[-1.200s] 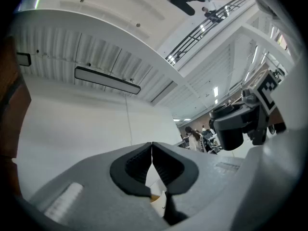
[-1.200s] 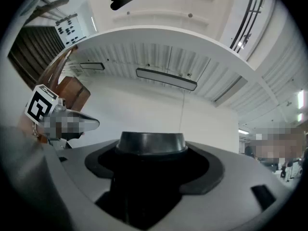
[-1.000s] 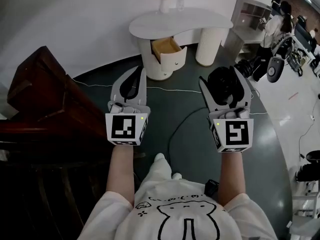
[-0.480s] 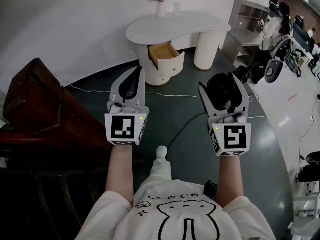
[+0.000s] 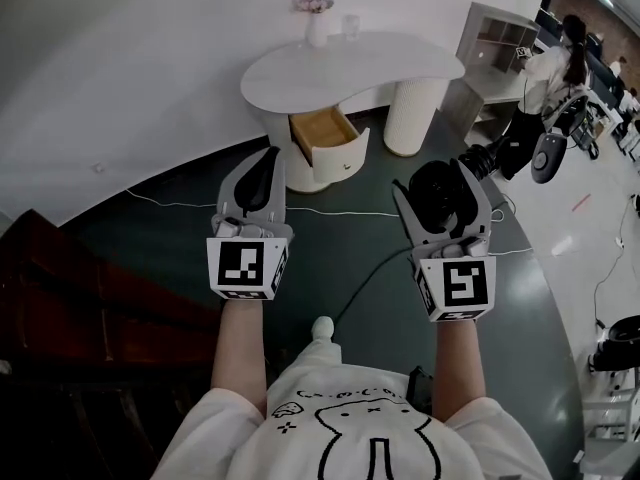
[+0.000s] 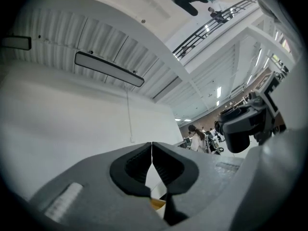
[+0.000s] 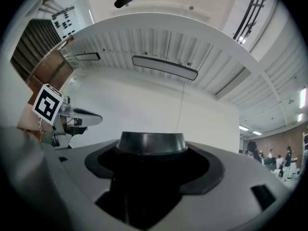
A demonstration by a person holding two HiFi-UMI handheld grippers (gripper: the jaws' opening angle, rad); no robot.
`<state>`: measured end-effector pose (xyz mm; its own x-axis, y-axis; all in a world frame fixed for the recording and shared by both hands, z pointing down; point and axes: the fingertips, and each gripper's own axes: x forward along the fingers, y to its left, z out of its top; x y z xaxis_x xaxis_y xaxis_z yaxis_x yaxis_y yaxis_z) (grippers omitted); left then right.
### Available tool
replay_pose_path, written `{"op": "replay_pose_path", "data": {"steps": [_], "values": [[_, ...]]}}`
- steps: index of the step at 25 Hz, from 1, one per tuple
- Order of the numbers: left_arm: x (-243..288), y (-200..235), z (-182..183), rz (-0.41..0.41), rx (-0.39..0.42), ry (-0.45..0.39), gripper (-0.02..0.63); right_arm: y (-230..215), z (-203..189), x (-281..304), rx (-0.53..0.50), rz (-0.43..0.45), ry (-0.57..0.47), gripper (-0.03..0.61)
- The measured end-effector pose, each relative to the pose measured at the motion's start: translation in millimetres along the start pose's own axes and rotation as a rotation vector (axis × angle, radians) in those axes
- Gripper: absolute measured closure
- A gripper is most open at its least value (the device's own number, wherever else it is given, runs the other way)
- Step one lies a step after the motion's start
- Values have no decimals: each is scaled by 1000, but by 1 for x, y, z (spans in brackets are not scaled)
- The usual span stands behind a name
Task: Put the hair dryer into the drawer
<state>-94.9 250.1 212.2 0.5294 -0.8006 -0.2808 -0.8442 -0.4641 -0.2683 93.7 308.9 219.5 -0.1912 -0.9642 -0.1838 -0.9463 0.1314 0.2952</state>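
A black hair dryer (image 5: 442, 189) sits between the jaws of my right gripper (image 5: 438, 182), which is shut on it; its round black end (image 7: 151, 143) fills the right gripper view. Its dark cord (image 5: 356, 271) trails down across the floor. My left gripper (image 5: 262, 173) is shut with nothing in it, its tips meeting (image 6: 152, 150). Ahead stands a white curved vanity table (image 5: 350, 60) with a wooden drawer (image 5: 327, 136) pulled out, well beyond both grippers.
A dark wooden staircase rail (image 5: 70, 298) runs along the left. A vase (image 5: 316, 18) and a glass (image 5: 350, 24) stand on the vanity top. A white shelf unit (image 5: 497, 43) and people at desks (image 5: 565, 63) are at the right. A white cable (image 5: 170, 204) lies on the floor.
The vanity and open drawer have drawn nearer and lower in view while both grippers keep their pose. The hair dryer stays held in the right gripper.
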Motion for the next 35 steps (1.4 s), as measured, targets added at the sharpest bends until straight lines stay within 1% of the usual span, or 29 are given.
{"op": "replay_pose_path", "data": {"steps": [6,9,13,15,18,21,23,28,35], "values": [[68,49,-32,-8,-2,-8,595,-3,-19,87,-5,-2,7,216],[96,77,-46,-5,-28,-9,595,-4,-28,126,2,-3,20,216],[124,101,-56,-15,-18,-7,595,-10,-35,163,20,-23,32,216],[131,110,-63,-17,-27,-7,595,-10,-39,175,22,-26,39,216],[136,122,-75,-6,-52,-3,595,-7,-48,186,23,-18,53,216],[141,127,-84,7,-56,11,595,-8,-56,194,26,-8,65,216],[148,127,-89,2,-56,16,595,-10,-62,200,34,-2,72,216],[173,133,-107,-2,-45,37,595,-19,-82,228,50,5,91,216],[217,145,-137,17,-51,68,595,-33,-111,276,68,37,109,216]]}}
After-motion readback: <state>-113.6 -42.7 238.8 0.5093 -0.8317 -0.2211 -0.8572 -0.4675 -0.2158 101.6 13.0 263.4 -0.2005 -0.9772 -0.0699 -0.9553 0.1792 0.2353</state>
